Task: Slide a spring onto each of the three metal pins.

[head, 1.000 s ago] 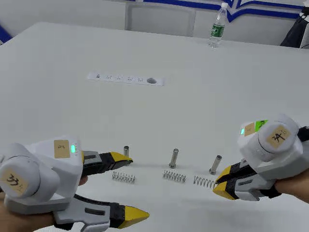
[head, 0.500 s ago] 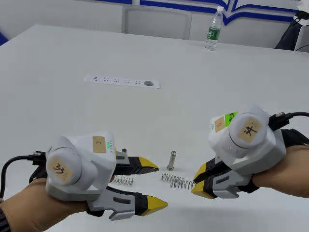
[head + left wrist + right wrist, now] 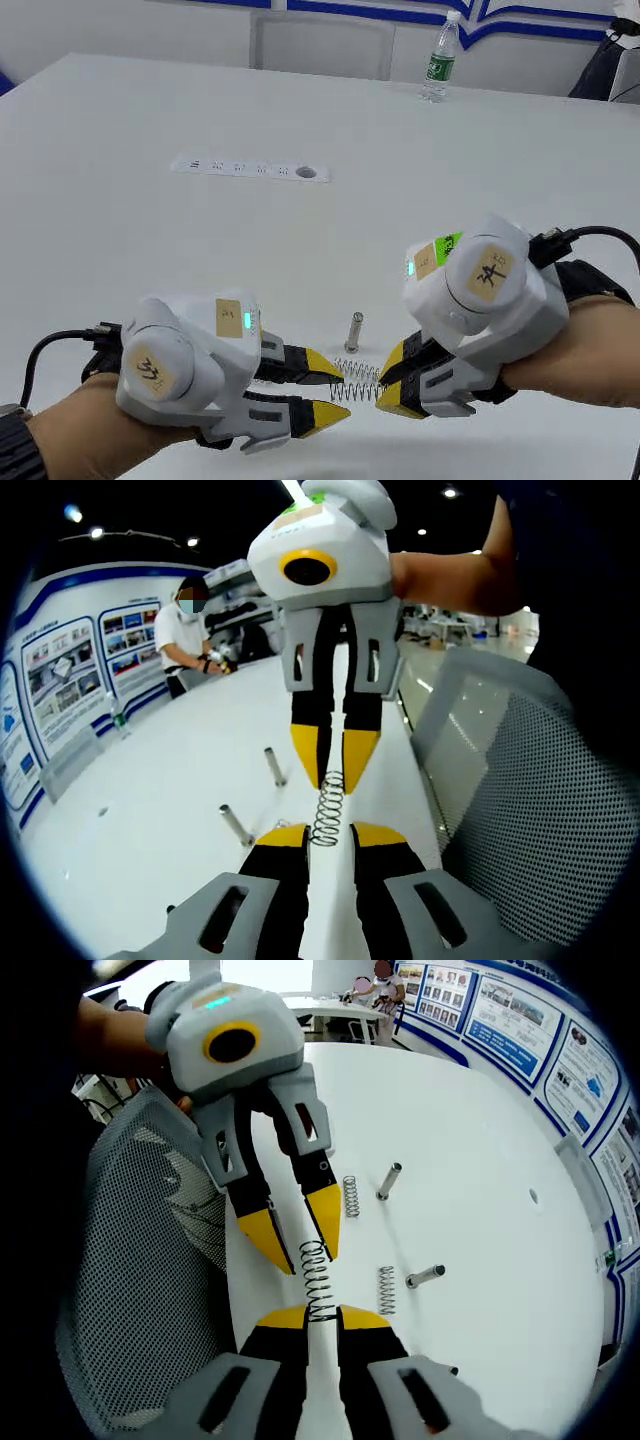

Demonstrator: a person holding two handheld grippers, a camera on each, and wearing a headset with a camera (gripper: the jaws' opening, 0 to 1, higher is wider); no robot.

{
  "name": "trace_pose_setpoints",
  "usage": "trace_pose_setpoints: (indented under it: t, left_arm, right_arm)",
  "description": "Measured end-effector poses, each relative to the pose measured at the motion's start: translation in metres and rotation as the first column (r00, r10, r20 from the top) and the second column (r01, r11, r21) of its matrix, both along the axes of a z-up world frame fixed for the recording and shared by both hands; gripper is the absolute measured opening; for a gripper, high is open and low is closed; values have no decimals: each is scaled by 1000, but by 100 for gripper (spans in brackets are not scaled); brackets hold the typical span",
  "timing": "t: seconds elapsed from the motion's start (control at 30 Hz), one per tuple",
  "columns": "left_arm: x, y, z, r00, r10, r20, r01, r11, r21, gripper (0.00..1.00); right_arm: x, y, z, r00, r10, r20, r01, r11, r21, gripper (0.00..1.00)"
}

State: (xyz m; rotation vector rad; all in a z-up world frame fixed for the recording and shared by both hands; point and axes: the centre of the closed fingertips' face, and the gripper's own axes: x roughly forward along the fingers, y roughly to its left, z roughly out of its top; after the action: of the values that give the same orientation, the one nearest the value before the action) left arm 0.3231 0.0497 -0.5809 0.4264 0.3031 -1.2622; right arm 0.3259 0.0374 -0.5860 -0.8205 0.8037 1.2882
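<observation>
White tabletop (image 3: 200, 250), with two tongs meeting nose to nose over one spring.

Right tongs (image 3: 388, 380) are pinched narrow on one end of the spring (image 3: 358, 378). The left tongs (image 3: 325, 390) stand wide, and the spring's free end sits between their jaws with no firm contact that I can make out. The spring's long axis runs roughly level, straight from one pair of tongs to the other, so both are equally near it. Whether it is lifted clear of the tabletop I cannot tell. One pin (image 3: 354, 331) stands upright just beyond the spring's middle, crosswise to it. The spring probably has to be tipped upright before it will slide on.
</observation>
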Motion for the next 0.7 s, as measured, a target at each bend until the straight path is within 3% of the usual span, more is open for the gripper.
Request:
trace_pose_setpoints:
  t: [0.27, 0.7]
  left_arm:
    - [1, 3, -3, 1000, 8, 10, -9, 1000, 15, 12]
    - [1, 2, -1, 1000, 11, 16, -11, 1000, 11, 11]
  right_arm:
    - [-5, 5, 11, 1000, 13, -10, -13, 999, 29, 11]
    - [-8, 23, 35, 999, 36, 24, -38, 994, 101, 11]
